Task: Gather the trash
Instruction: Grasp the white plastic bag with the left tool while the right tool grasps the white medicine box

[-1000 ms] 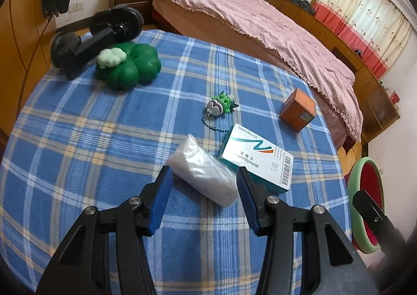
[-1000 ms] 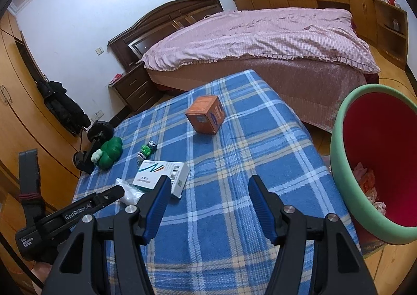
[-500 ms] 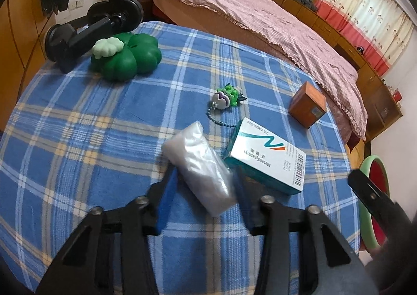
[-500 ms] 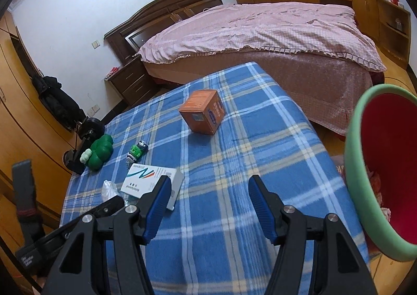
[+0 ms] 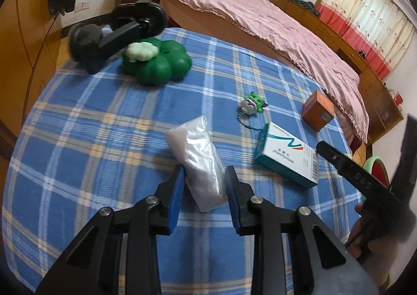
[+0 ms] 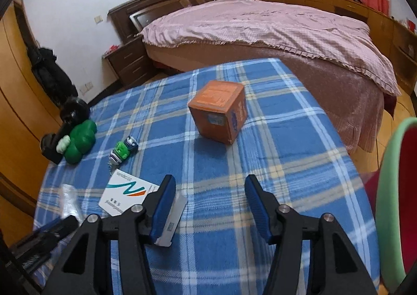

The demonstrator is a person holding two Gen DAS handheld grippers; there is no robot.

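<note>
Item 1. A left gripper (image 5: 204, 185) was recorded low over a blue plaid tablecloth (image 5: 104, 118). Its jaws had just been closing, with the near end of a clear plastic packet (image 5: 198, 154) caught between the blue pads (image 5: 176, 196), which were seen pressed against its sides; the packet was still lying on the cloth.

Item 2. A right gripper (image 6: 208, 206) was noted with jaws parted, having narrowed slightly, and nothing was found between them. Its left finger was seen overlapping the corner of a white and teal medicine box (image 6: 130, 196), which lay flat just beside the packet.

Item 3. An orange carton (image 6: 221, 112) was listed upright, farther along the cloth, well apart from the box.

Item 4. A small green keychain figure (image 5: 251, 105), a green clover-shaped toy (image 5: 159, 66) and a black dumbbell (image 5: 114, 32) were entered at the far side.

Item 5. A green-rimmed red bin (image 6: 396, 204) was logged off the table's right edge.
</note>
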